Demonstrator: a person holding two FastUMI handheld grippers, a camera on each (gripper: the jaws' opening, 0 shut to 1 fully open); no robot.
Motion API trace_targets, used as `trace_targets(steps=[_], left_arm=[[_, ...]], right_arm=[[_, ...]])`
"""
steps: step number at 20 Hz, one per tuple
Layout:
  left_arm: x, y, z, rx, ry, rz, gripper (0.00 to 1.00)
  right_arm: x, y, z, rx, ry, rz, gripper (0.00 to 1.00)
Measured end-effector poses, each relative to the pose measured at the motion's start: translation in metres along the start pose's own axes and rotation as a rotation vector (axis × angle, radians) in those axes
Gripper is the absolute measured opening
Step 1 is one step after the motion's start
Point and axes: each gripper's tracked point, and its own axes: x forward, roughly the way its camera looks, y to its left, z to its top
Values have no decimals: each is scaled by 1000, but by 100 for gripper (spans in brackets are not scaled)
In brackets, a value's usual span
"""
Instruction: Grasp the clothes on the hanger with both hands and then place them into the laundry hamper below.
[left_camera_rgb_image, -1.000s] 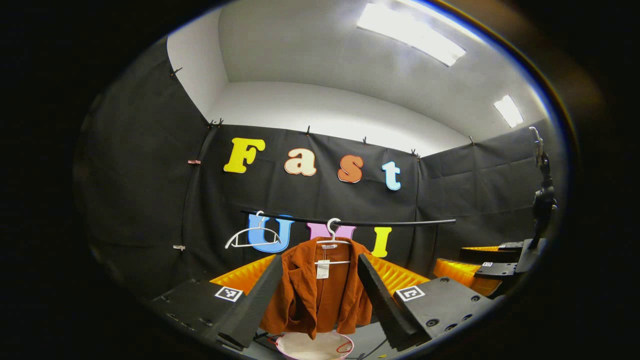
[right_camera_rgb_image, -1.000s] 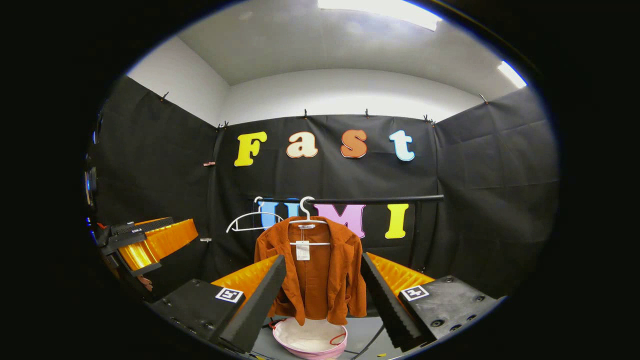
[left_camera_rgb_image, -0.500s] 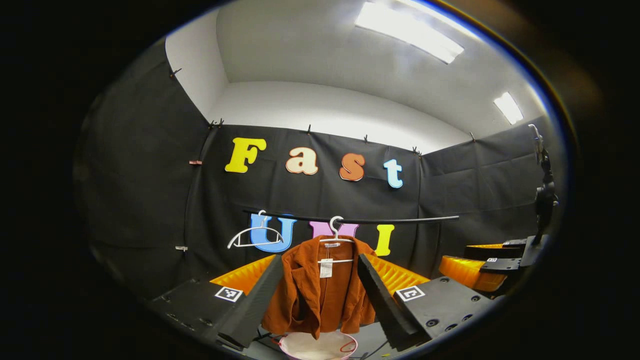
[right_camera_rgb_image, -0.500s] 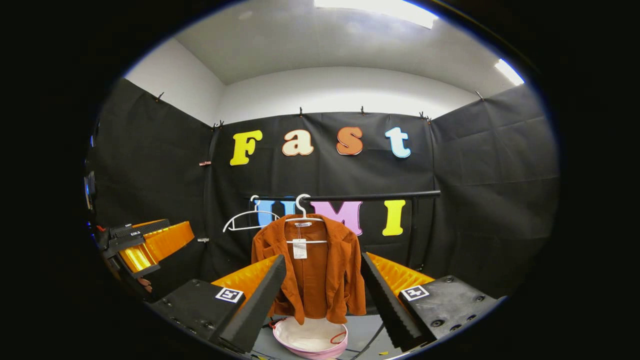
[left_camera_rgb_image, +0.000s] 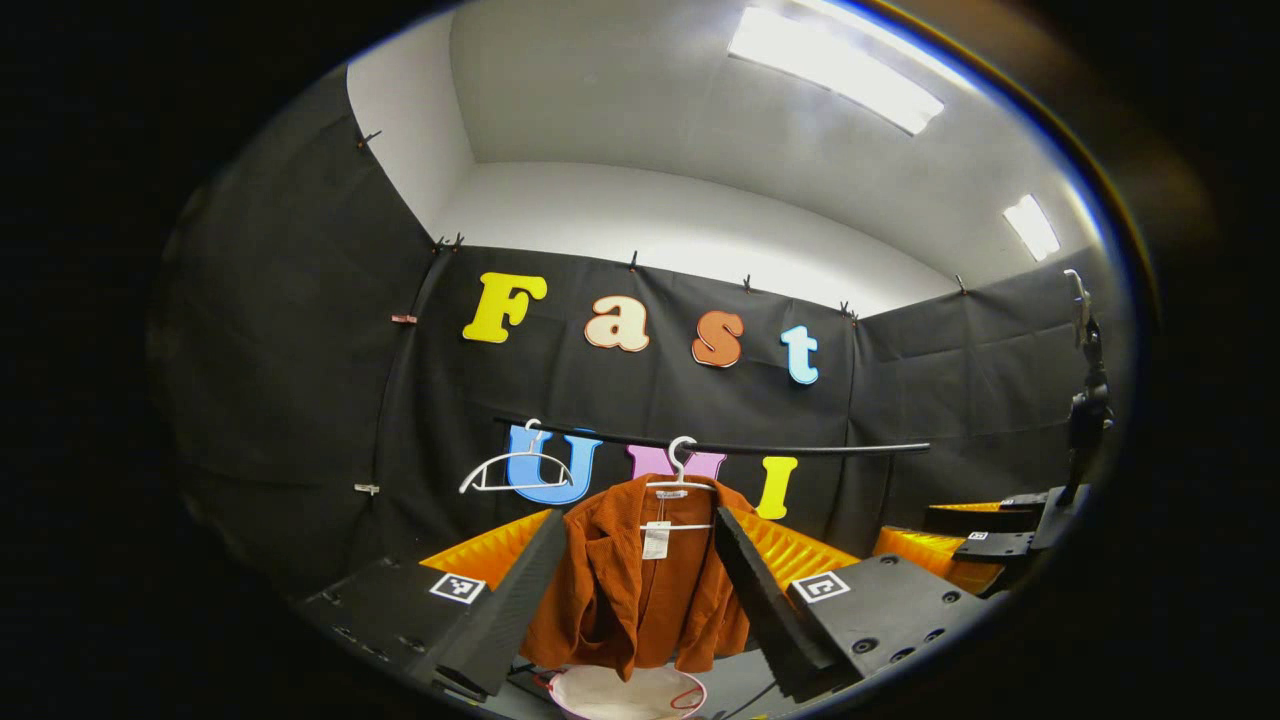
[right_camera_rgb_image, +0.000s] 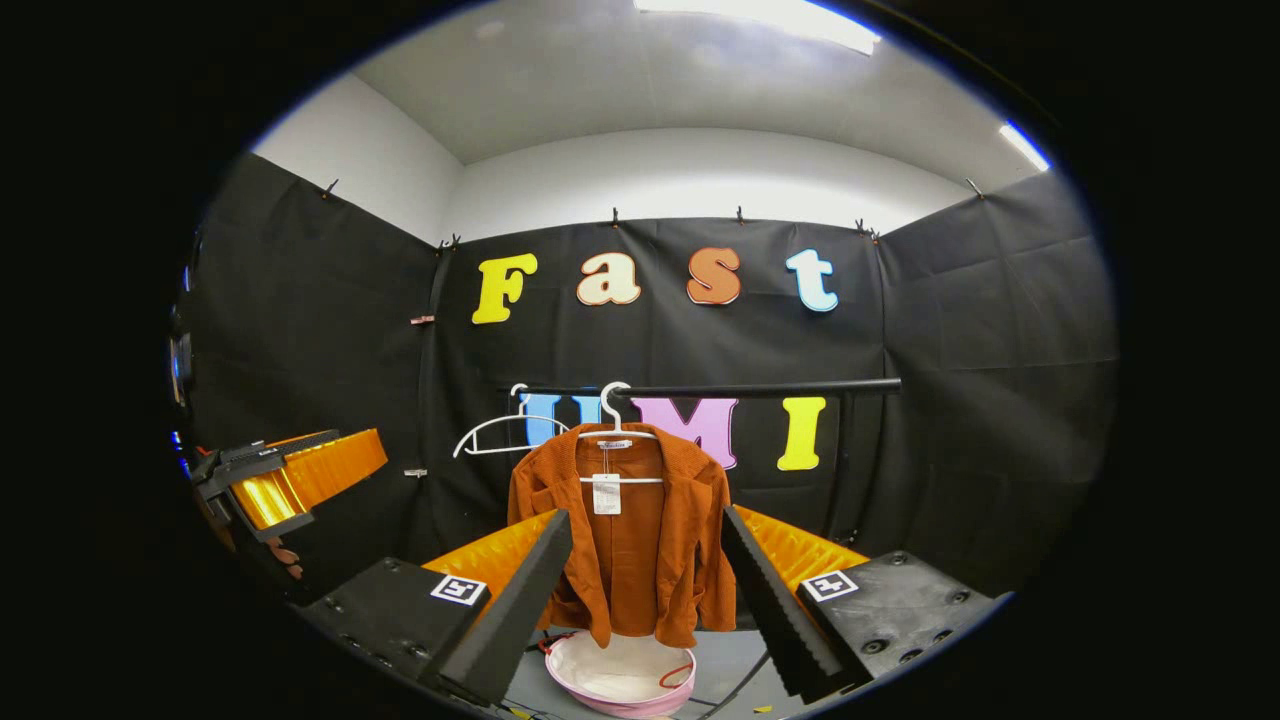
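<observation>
A rust-orange jacket (right_camera_rgb_image: 628, 535) hangs on a white hanger (right_camera_rgb_image: 612, 415) from a black rail (right_camera_rgb_image: 760, 388), above the pink-rimmed hamper (right_camera_rgb_image: 620, 678); its white tag (right_camera_rgb_image: 605, 494) is unreadable. Left gripper (left_camera_rgb_image: 640, 570) and right gripper (right_camera_rgb_image: 648, 565) fingers spread wide, empty.

— Where does the light come from?
— Bright ceiling panels (left_camera_rgb_image: 835, 68) overhead, blown out to white glare; the black cloth walls stay dim.
— Is it sharp?
— Mostly, though fisheye distortion bends the edges and the rail (right_camera_rgb_image: 745, 388).
</observation>
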Motion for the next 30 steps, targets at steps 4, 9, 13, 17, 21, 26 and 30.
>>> trace_targets(steps=[4,9,13,17,21,26,30], left_arm=[[6,-6,-3,3,-6,25,95],[20,-6,-15,13,20,34,95],[41,4,-18,-3,26,9,95],[51,26,-10,-26,4,1,95],[55,47,-12,-6,-4,2,95],[73,58,-25,-26,19,-26,95],[100,54,-42,-25,42,-35,95]], right_arm=[[8,-10,-1,-2,-1,26,100],[31,-11,-8,35,-1,43,98],[59,-5,-16,34,9,31,100],[81,20,-22,10,13,41,100],[96,45,-27,-13,15,59,99],[114,52,-46,-14,35,37,97],[140,35,-60,1,38,-3,98]])
